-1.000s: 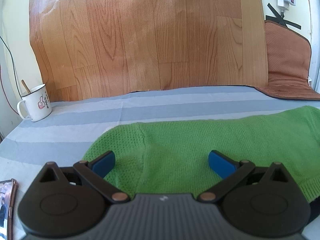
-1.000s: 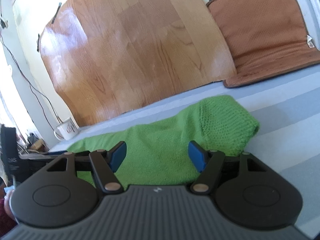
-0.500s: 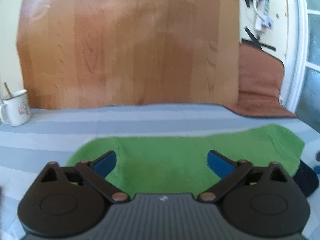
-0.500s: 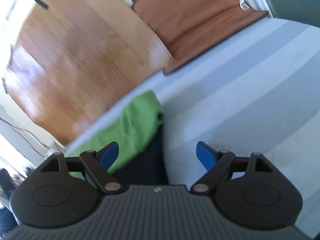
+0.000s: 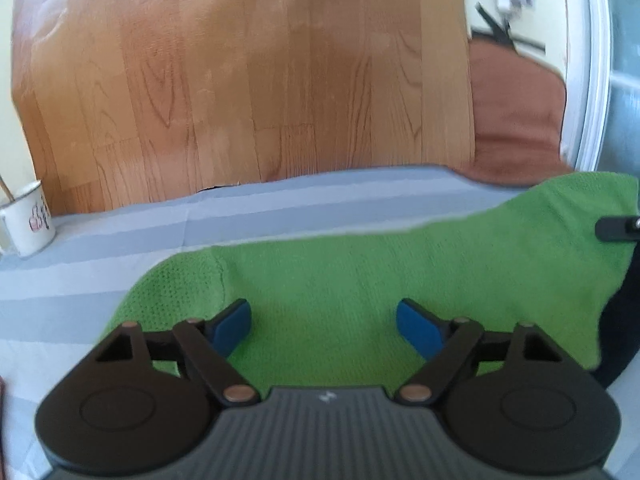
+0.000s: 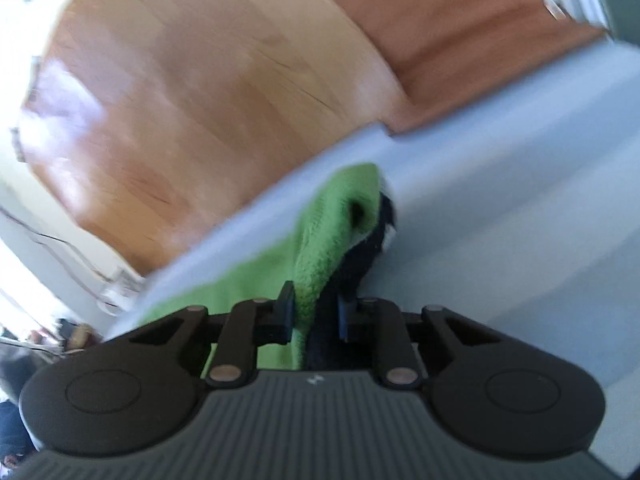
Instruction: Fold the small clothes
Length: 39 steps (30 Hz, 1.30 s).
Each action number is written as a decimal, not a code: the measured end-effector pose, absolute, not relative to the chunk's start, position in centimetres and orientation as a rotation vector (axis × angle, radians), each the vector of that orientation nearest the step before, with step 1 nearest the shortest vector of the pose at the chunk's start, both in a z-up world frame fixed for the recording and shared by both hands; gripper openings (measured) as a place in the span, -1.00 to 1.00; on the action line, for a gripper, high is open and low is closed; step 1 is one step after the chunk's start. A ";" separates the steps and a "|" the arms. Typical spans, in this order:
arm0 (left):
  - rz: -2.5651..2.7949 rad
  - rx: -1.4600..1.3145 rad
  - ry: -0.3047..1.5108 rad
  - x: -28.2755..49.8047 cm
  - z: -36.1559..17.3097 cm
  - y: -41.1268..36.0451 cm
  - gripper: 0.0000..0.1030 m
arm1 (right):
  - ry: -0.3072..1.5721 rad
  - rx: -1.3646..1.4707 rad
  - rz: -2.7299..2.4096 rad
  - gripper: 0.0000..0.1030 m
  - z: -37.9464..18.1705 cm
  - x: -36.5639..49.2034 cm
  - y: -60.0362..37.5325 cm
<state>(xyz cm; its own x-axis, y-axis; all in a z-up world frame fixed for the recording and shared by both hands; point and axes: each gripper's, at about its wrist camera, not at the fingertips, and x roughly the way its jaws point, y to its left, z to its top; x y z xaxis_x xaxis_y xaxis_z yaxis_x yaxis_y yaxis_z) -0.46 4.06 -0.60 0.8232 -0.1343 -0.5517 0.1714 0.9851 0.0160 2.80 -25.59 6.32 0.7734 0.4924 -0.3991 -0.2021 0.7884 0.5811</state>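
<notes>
A green knitted sock (image 5: 360, 272) lies stretched across a grey-striped cloth (image 5: 200, 220). My left gripper (image 5: 324, 324) is open and hovers over the sock's left part, jaws apart and empty. My right gripper (image 6: 314, 314) is shut on the sock's (image 6: 332, 232) right end, which is lifted off the cloth; a dark layer (image 6: 352, 264) shows on its underside. A black part of the right gripper shows at the left wrist view's right edge (image 5: 616, 227).
A white enamel mug (image 5: 28, 224) stands at the far left of the cloth. A wood-pattern sheet (image 5: 240, 80) rises behind it. A brown mat (image 5: 516, 112) leans at the back right, beside a white frame (image 5: 588, 80).
My right gripper has closed on the sock's right end and raised it. The left gripper has shifted slightly and stays open over the sock.
</notes>
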 end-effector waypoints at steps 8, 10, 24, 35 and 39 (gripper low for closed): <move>-0.040 -0.424 0.401 -2.9 3.7 15.5 0.96 | 0.503 0.209 0.608 -0.56 13.1 2.6 -12.9; 0.010 -0.439 0.367 -4.2 4.4 17.5 0.96 | 0.517 0.153 0.658 -0.56 13.0 3.5 -9.3; 0.090 -0.395 0.416 -3.7 5.1 18.8 0.99 | 0.601 -0.049 1.030 0.17 7.2 4.0 0.8; 0.002 -0.383 0.716 0.0 0.6 16.7 1.00 | 0.601 0.303 0.716 0.40 5.2 5.7 -14.0; -0.067 -0.434 0.780 -1.5 -0.7 17.4 0.99 | 0.718 0.371 0.753 0.46 2.5 7.0 -13.3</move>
